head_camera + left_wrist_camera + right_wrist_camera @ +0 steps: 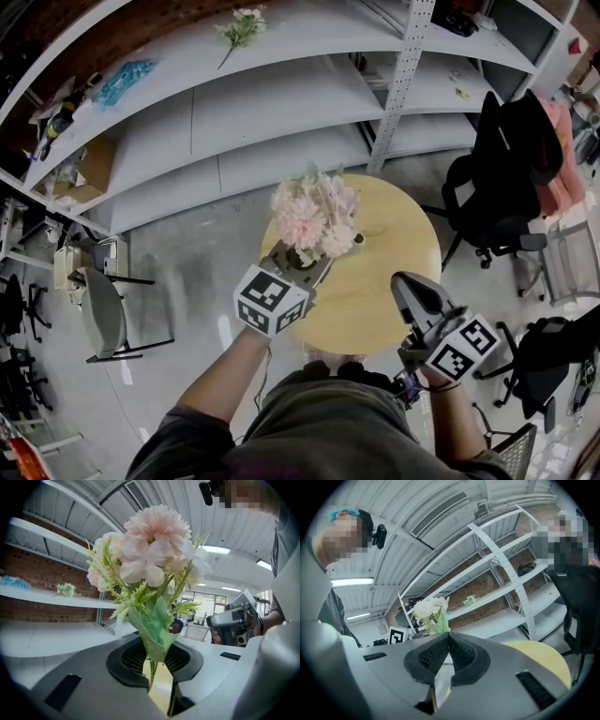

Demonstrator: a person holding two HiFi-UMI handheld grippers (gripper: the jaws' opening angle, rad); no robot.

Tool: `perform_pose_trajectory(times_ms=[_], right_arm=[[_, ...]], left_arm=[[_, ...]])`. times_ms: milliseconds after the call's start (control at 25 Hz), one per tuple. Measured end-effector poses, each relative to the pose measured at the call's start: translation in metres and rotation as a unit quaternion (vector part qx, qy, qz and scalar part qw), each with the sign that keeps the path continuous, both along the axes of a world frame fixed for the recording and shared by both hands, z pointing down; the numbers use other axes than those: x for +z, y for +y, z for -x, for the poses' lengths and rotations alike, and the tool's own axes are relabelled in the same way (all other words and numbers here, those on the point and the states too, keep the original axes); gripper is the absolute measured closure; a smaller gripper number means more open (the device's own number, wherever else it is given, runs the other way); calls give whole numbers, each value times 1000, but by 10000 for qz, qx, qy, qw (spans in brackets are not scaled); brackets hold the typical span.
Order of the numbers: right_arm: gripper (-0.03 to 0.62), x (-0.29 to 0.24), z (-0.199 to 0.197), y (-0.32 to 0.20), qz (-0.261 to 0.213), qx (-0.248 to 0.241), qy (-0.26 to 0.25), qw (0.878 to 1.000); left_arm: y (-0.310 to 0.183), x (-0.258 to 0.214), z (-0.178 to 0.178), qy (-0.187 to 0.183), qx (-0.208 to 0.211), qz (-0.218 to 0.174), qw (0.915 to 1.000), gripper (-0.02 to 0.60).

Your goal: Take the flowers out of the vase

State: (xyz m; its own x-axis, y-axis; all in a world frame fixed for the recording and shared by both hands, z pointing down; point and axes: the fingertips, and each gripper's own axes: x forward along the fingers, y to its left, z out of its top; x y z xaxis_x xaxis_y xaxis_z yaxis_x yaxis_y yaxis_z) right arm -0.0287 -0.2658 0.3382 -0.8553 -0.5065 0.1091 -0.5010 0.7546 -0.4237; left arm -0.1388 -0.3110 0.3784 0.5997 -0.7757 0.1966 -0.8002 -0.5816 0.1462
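Note:
A bunch of pale pink artificial flowers (pixel 314 214) with green leaves stands upright over the round yellow table (pixel 394 272). My left gripper (pixel 298 259) is shut on its stems, which run down between the two pads in the left gripper view, under the blooms (pixel 150 550). No vase shows plainly; the bunch hides whatever is beneath it. My right gripper (pixel 405 283) hovers at the table's right front edge, jaws shut together (pixel 449 637) with nothing in them. The right gripper view shows the flowers (pixel 431 611) off to its left.
Long white shelving (pixel 281 103) curves behind the table; a second small flower bunch (pixel 242 26) and a blue item (pixel 122 80) lie on it. Black office chairs (pixel 502 178) stand at the right, and a grey chair (pixel 103 314) at the left.

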Motion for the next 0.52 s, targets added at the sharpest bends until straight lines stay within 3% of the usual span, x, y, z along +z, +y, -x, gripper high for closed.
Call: perform_pose_trajectory(times_ms=[520], right_arm=[[579,2,4,0,61,80,-16,9999]], left_arm=[[-9,-9,2,28,80,-94,9999,499]])
